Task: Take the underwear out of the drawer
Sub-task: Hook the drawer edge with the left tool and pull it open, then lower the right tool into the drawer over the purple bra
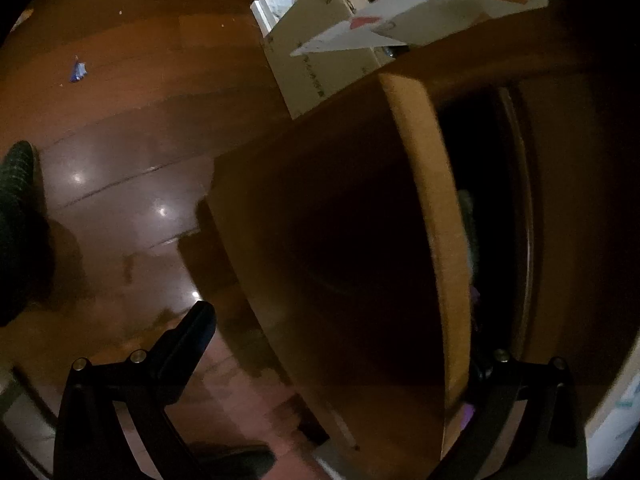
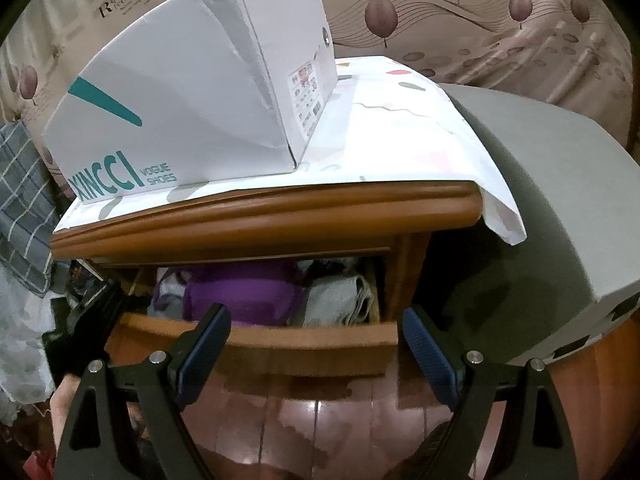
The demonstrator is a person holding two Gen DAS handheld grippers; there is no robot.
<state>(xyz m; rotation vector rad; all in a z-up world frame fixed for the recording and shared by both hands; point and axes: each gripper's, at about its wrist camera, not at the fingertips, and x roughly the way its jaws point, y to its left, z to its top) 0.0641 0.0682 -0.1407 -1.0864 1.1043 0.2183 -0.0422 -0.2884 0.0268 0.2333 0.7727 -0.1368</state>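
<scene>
The wooden nightstand drawer [image 2: 280,340] stands partly pulled out. Inside lie a purple garment [image 2: 244,290] and a grey folded garment [image 2: 336,298]. My right gripper [image 2: 316,332] is open and empty, in front of the drawer front, fingers either side of its right half. My left gripper [image 1: 344,344] is open and straddles the drawer front [image 1: 340,248] at its left end: one finger [image 1: 192,336] is outside, the other is inside the drawer, mostly hidden. It also shows as a dark shape in the right wrist view [image 2: 88,320].
A white XINCCI shoe box [image 2: 192,92] sits on a white cloth [image 2: 400,140] on the nightstand top. A grey bed edge [image 2: 540,208] is at the right. Cardboard boxes [image 1: 320,60] stand on the glossy wood floor [image 1: 120,160]. A checked cloth [image 2: 24,200] hangs at the left.
</scene>
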